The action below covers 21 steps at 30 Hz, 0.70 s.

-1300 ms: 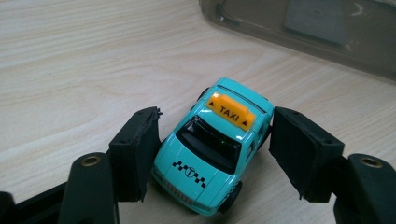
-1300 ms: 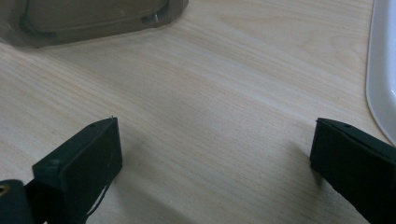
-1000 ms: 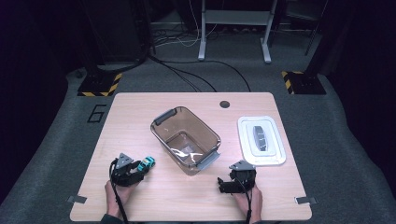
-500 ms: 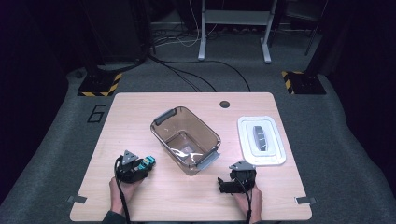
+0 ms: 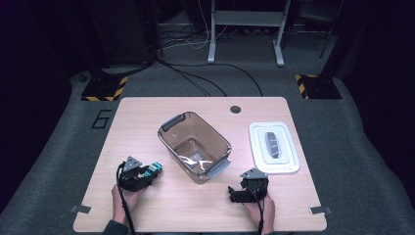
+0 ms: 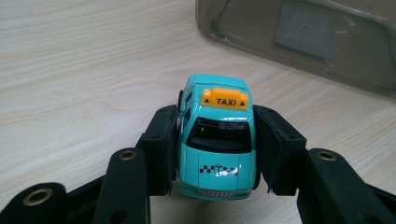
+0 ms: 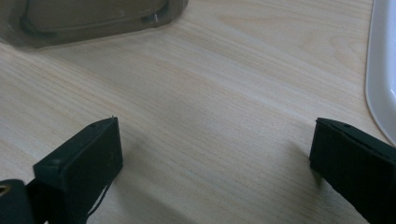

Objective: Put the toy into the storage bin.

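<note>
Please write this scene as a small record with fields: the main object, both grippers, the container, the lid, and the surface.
main object: teal toy taxi with an orange TAXI sign, on the table
left gripper: shut on the taxi, one jaw on each side of it
right gripper: open, nothing between its jaws, low over the table
container: clear brown bin, open, in the middle of the table
lid: white lid, flat on the table, apart from the bin
surface: light wooden table
</note>
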{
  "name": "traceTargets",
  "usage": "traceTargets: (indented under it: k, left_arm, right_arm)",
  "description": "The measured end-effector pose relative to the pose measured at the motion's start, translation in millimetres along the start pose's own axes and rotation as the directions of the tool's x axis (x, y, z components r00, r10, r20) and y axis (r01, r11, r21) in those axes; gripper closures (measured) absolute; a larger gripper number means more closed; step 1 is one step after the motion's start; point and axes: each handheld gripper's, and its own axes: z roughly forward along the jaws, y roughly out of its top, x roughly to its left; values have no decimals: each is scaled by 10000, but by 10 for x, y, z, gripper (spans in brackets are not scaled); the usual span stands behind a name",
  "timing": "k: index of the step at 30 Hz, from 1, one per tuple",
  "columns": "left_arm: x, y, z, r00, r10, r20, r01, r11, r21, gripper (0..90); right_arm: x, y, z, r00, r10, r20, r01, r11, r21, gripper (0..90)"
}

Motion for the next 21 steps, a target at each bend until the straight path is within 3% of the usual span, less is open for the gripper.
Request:
traceTargets:
  k: [21]
  left_arm:
    - [45,204,-269,9998,185,85,-181,9991,-384,525]
  right_arm:
    - [-1,0,1,10000,-1,0,1,10000,-3,17]
